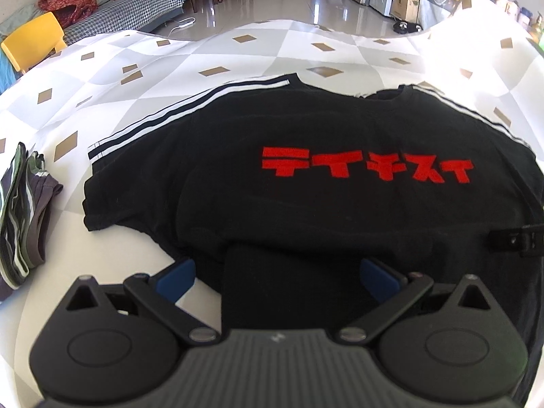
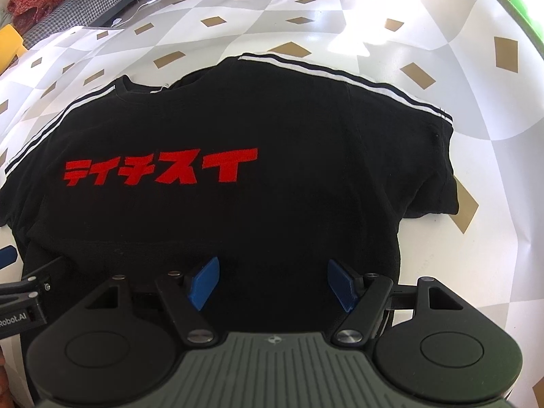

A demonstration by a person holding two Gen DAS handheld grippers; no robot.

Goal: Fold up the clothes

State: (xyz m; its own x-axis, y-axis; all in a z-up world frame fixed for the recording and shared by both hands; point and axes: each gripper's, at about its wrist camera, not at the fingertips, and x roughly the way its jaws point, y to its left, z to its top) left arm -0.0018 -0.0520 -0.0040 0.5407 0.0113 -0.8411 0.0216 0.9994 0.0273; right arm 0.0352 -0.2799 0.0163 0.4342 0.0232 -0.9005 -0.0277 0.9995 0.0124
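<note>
Left gripper (image 1: pixel 277 280): jaws stand wide apart, blue pads clear of the cloth, hovering above the near hem on the shirt's left side; nothing is clamped.
Right gripper (image 2: pixel 272 284): jaws likewise apart and empty, blue pads poised over the hem toward the shirt's right side.
Black T-shirt (image 1: pixel 306 210): lies spread flat on the table, red lettering (image 1: pixel 365 165) facing up, collar at the far edge, hem nearest both grippers.
Sleeves: both striped sleeves lie out to the sides, not tucked in; a darker panel by the left gripper may be a turned-up piece of hem, though I cannot tell.
Tablecloth (image 1: pixel 238 54): white and grey diamond pattern, bare beyond the collar.
Striped garment (image 1: pixel 20 210): sits at the table's left edge in a compact stack, seemingly already folded.
Progress: this shirt looks laid out and smoothed only; I judge every fold is yet to come, starting with a grasp along the hem or sides.
</note>
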